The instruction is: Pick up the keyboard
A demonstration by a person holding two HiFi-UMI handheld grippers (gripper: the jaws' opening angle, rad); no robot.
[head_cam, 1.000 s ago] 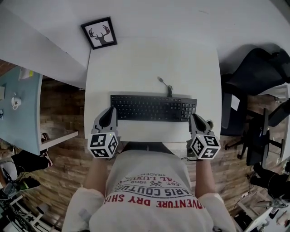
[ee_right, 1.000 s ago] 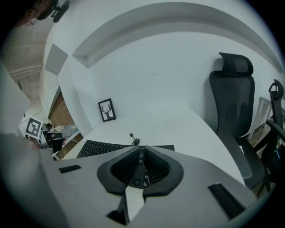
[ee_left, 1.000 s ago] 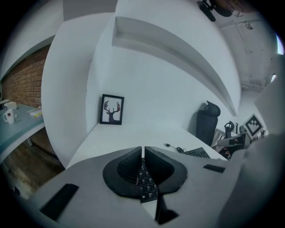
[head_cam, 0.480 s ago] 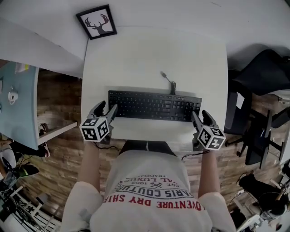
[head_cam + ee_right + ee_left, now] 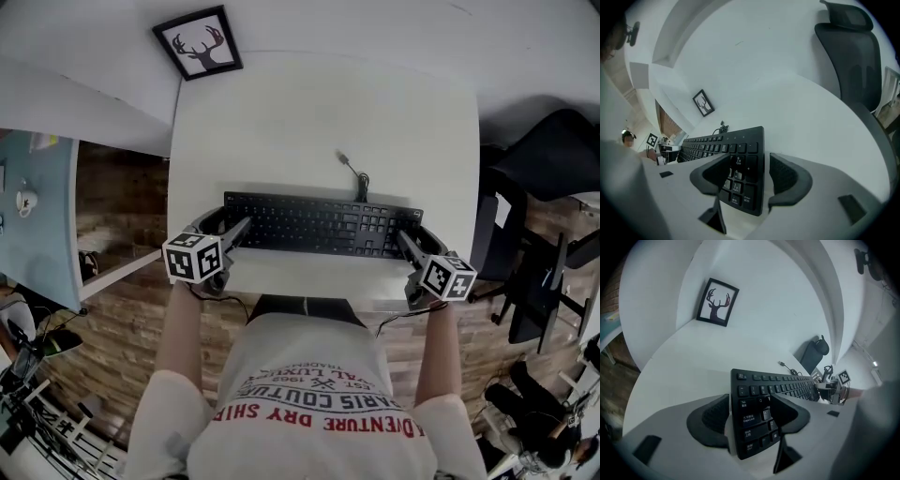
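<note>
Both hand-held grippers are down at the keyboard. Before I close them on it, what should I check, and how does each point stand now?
1. Left hand-held gripper straddles the keyboard's left end; jaws opening, pads not pressing: ok.
2. Right hand-held gripper straddles the right end; jaws opening, pads not pressing: ok.
3. Keyboard lies flat on the table, nothing on top: ok.
4. Cable lies loose behind the keyboard, plug end free: ok.
5. Outer jaws low enough to catch the keyboard's end edges: cannot tell.
</note>
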